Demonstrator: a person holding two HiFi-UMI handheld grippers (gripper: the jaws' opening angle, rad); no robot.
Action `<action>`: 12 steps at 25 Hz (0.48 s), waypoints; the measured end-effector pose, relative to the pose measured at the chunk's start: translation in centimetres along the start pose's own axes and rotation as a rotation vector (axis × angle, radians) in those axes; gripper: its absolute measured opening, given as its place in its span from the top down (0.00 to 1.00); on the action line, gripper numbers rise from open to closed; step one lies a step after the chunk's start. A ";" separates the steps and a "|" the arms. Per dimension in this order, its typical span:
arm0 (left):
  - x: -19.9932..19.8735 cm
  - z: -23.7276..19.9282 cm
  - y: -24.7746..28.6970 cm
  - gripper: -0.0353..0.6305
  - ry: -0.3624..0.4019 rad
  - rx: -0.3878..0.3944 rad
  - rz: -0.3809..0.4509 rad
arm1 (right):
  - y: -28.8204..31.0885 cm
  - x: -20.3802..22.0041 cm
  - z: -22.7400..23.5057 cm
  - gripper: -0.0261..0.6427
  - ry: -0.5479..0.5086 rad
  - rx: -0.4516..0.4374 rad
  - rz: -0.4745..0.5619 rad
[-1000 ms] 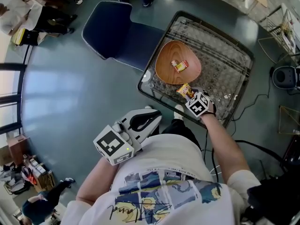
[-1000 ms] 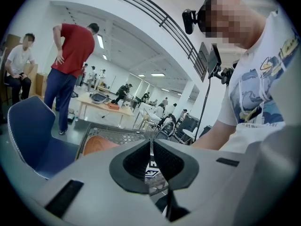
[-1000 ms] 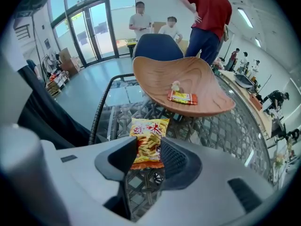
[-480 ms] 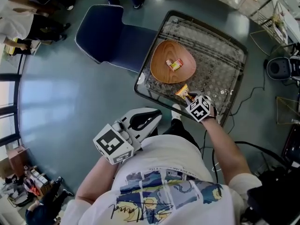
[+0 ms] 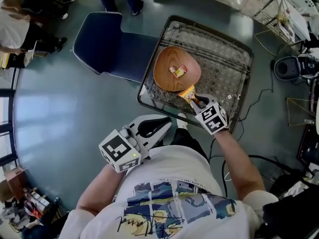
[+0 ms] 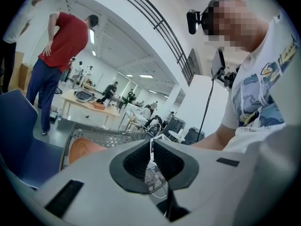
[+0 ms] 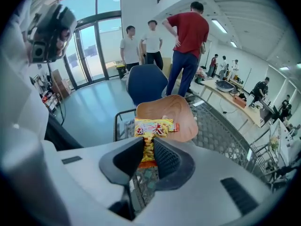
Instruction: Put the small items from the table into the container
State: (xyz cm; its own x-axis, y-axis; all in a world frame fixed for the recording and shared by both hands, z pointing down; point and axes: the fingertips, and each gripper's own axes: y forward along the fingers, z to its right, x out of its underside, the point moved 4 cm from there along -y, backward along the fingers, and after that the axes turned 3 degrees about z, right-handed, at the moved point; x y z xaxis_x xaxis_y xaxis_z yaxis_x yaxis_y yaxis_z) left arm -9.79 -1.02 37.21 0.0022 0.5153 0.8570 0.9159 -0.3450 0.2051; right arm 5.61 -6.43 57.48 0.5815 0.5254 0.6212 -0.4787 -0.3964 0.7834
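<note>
Far left in the head view: blue chair (image 5: 99,41), just beside the left edge of the glass-topped table (image 5: 224,54). Lower down, close to the person's white shirt (image 5: 174,178): left gripper (image 5: 167,120), off the table's near corner, nothing held. In the left gripper view, left gripper (image 6: 151,143) with jaws together at the tips, nothing between, table and bowl beyond. On the left half of the table: wooden bowl (image 5: 164,76), upright, with one small red-and-yellow wrapped item (image 5: 177,71) lying near its middle. Right at the bowl's near rim, held above the table: yellow snack packet (image 5: 186,90), clamped by its lower end in the right gripper (image 5: 196,100). In the right gripper view, right gripper (image 7: 148,146) pressing on both sides of the packet (image 7: 151,126), upper part sticking out above the jaws, in front of the bowl (image 7: 181,112). Further right on the glass: a small pale piece (image 5: 232,97), too small to tell what
</note>
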 end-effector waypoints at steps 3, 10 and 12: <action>-0.1 -0.1 -0.6 0.93 0.005 0.003 0.001 | 1.4 -1.7 1.1 0.85 0.047 0.020 0.024; -0.6 -2.3 -4.3 0.93 -0.001 -0.067 0.023 | 5.7 -4.9 4.5 0.85 0.096 0.078 0.006; -0.6 -3.0 -5.2 0.93 -0.005 -0.101 0.037 | 7.0 -5.6 5.4 0.85 0.104 0.083 -0.006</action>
State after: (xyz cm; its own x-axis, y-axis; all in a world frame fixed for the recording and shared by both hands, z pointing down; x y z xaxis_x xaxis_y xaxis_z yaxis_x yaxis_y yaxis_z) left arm -15.81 -1.94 37.02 0.0370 0.5044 0.8627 0.8701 -0.4408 0.2204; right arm 2.55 -16.16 59.56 0.5110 0.6016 0.6140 -0.4166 -0.4514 0.7891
